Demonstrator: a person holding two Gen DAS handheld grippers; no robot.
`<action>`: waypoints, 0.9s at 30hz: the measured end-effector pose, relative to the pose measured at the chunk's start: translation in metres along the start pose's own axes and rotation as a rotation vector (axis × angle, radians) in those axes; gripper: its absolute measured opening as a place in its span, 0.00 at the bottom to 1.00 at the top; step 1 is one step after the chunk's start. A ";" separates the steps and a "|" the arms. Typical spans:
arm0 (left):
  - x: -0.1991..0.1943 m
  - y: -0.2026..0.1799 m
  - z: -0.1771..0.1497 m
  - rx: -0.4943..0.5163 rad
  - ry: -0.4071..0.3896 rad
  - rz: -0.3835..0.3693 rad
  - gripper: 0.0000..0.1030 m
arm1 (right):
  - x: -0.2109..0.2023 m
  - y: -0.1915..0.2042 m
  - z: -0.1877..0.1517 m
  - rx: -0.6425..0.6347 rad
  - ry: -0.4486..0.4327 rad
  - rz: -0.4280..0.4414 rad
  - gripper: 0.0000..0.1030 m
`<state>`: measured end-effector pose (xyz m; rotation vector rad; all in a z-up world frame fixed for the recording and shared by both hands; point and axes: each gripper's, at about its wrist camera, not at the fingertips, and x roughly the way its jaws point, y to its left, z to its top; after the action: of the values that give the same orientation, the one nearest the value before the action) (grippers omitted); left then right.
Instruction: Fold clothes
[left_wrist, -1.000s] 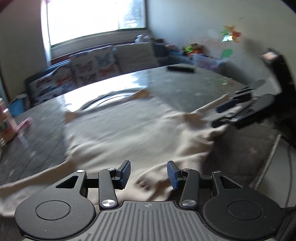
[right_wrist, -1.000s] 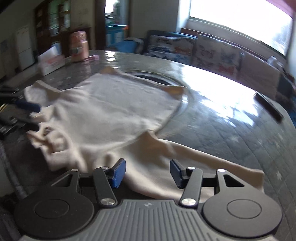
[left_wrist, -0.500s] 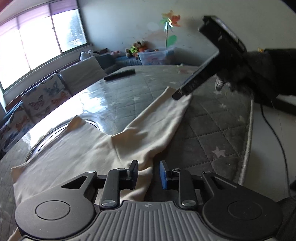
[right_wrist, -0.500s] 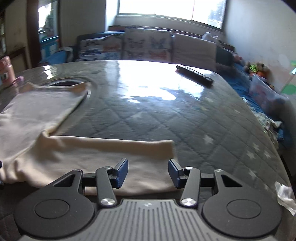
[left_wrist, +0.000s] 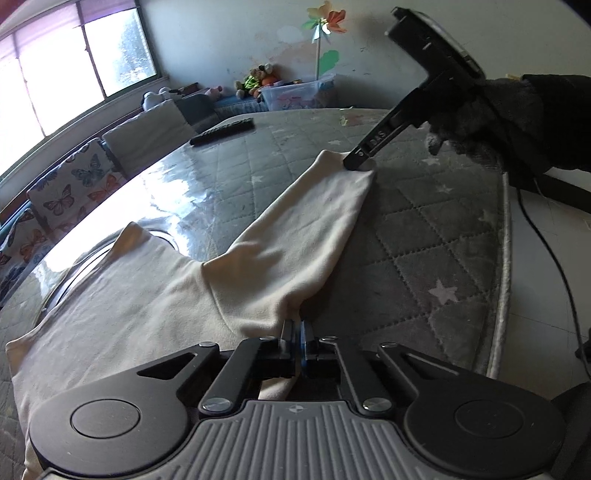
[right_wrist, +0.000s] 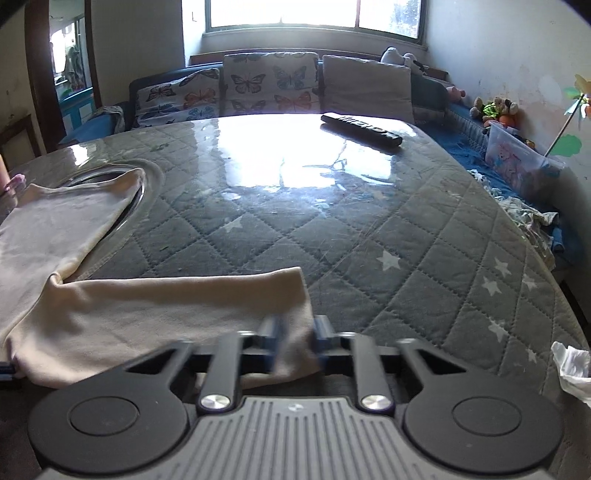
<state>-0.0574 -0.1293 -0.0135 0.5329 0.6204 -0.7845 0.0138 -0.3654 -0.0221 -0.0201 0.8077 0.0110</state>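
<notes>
A cream long-sleeved garment (left_wrist: 155, 306) lies spread on the quilted grey table cover (left_wrist: 436, 258). One sleeve (left_wrist: 303, 236) stretches toward the table's right side. My left gripper (left_wrist: 298, 343) is shut on the sleeve's near edge close to the armpit. In the left wrist view my right gripper (left_wrist: 360, 160) touches down at the sleeve cuff. In the right wrist view the right gripper (right_wrist: 294, 341) straddles the cuff corner (right_wrist: 291, 314); its jaws are blurred and partly closed with cloth between them.
A black remote control (right_wrist: 361, 129) lies at the table's far side. Butterfly-print cushions (right_wrist: 269, 88) line a sofa beyond it. A crumpled white tissue (right_wrist: 572, 369) lies at the right table edge. A round glass inset (right_wrist: 110, 177) lies under the garment's body.
My left gripper has closed onto the sleeve's near edge. My right gripper has moved forward over the cuff and its jaws have narrowed around it.
</notes>
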 end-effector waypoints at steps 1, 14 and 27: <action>-0.001 0.000 0.000 0.003 -0.004 -0.007 0.01 | 0.000 0.000 0.000 -0.002 -0.002 -0.002 0.06; -0.006 0.004 -0.005 -0.038 -0.028 -0.065 0.03 | 0.012 0.003 0.005 -0.053 -0.042 -0.089 0.08; -0.089 0.063 -0.048 -0.264 -0.066 0.131 0.30 | -0.035 0.060 0.018 -0.173 -0.097 0.123 0.24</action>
<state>-0.0723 -0.0183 0.0270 0.3016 0.6105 -0.5829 0.0020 -0.3054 0.0146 -0.1323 0.7081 0.1963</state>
